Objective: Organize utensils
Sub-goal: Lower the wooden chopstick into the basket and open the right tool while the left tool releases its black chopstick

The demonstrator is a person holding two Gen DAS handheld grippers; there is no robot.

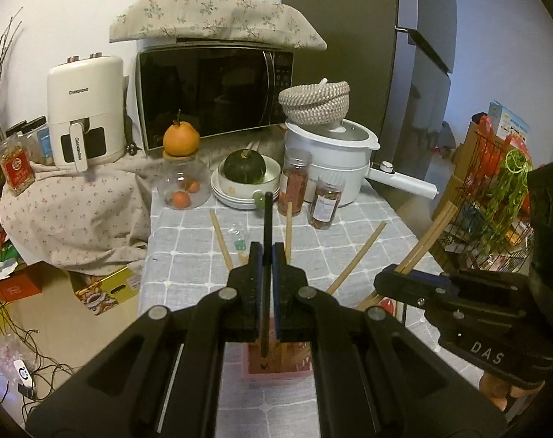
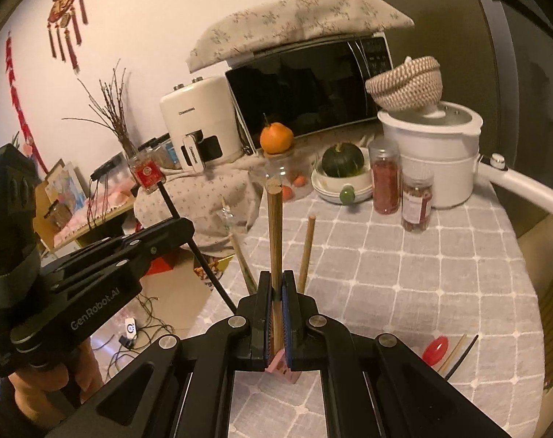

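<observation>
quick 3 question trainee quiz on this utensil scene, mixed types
1. True or false: the left gripper is open.
2. What does the right gripper hold? A) spoon B) wooden chopsticks C) jar
3. Fill in: the utensils are going into a ____ holder.

Key:
1. False; it is shut on a black chopstick.
2. B
3. pink

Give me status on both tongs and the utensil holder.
Left tongs shut on black chopstick. Right tongs shut on wooden chopsticks. Both over pink holder, other chopsticks already inside. Nothing blocking.
</observation>
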